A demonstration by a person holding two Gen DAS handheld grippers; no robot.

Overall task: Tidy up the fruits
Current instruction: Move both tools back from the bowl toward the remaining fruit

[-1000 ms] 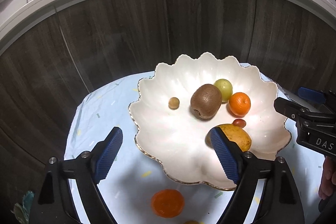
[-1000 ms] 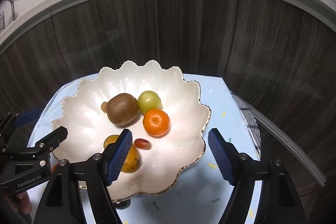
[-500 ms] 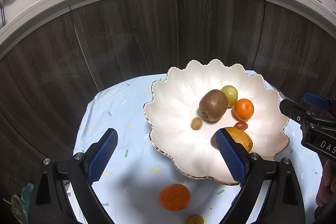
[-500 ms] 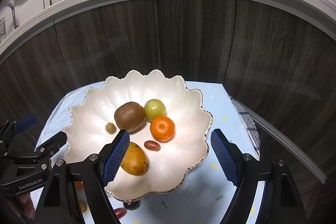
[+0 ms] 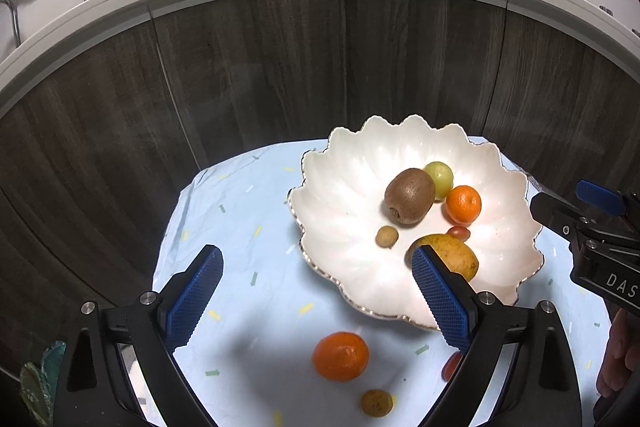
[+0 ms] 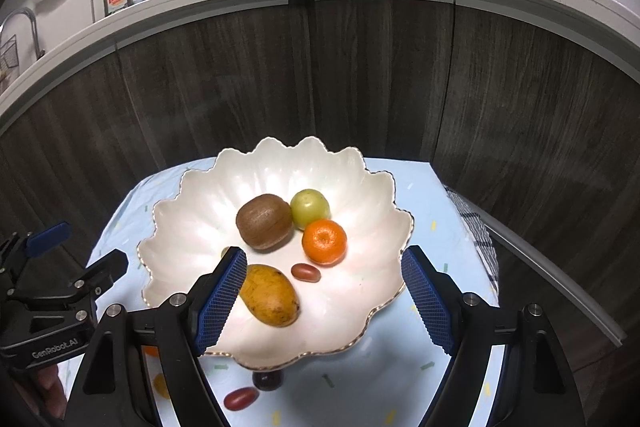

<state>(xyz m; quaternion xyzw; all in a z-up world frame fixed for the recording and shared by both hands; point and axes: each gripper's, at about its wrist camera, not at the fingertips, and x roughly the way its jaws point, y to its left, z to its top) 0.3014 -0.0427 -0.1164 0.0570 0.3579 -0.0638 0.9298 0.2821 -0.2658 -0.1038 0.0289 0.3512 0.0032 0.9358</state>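
Dark wood-grain cabinet fronts (image 5: 248, 75) are filling the background under a white counter edge, and a pale blue tablecloth (image 5: 248, 227) is covering the table in front of them. On that cloth a big white scalloped bowl (image 6: 192, 227) is sitting, and everything else is lying in it or around it.

Both tools are hanging over the near side of the bowl. The left gripper (image 5: 316, 291) is spread wide with nothing between its blue pads, and the right gripper (image 6: 324, 301) is gaping just the same.

Inside the bowl a yellow mango (image 6: 270, 295) is lying nearest the rim, a brown kiwi (image 6: 264, 221) is sitting at the middle, touching a green fruit (image 6: 310, 209), and a small mandarin (image 6: 324, 241) is resting beside both. A red grape tomato (image 6: 306, 272) is lying between mandarin and mango, and a little tan longan (image 5: 387, 236) is sitting in front of the kiwi.

Outside the bowl, on the cloth by its near rim, a larger orange (image 5: 340, 356), a second longan (image 5: 376, 403) and a red tomato (image 6: 240, 398) are waiting.
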